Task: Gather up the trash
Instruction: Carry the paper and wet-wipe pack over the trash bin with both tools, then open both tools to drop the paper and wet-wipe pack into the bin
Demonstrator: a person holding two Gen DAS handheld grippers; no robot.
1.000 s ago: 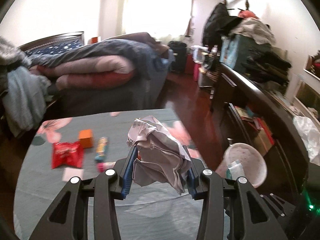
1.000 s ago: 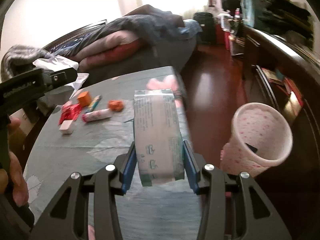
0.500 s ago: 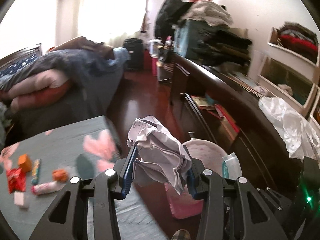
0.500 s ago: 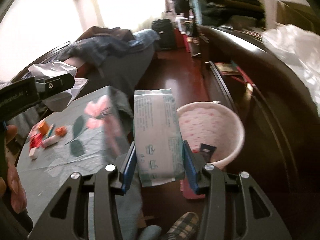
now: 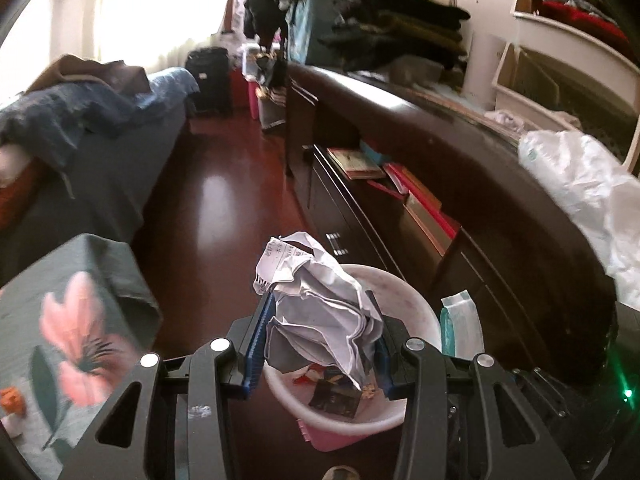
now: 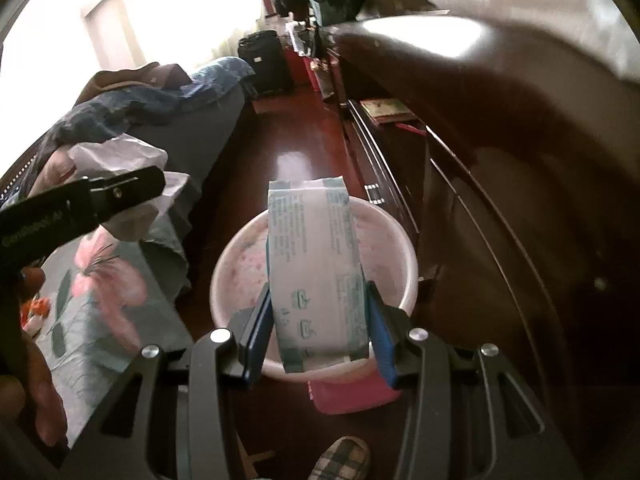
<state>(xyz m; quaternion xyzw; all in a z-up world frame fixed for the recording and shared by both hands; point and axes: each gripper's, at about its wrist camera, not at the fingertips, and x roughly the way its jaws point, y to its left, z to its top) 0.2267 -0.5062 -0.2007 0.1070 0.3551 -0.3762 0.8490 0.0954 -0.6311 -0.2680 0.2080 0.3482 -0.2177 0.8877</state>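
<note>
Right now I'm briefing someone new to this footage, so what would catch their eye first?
Most striking is the crumpled paper clamped in the left gripper, held above the pink bin on the dark red floor. In the right wrist view, a flat pale wipes packet is clamped in the right gripper over the same bin. To the left sits the grey flowered tablecloth.
</note>
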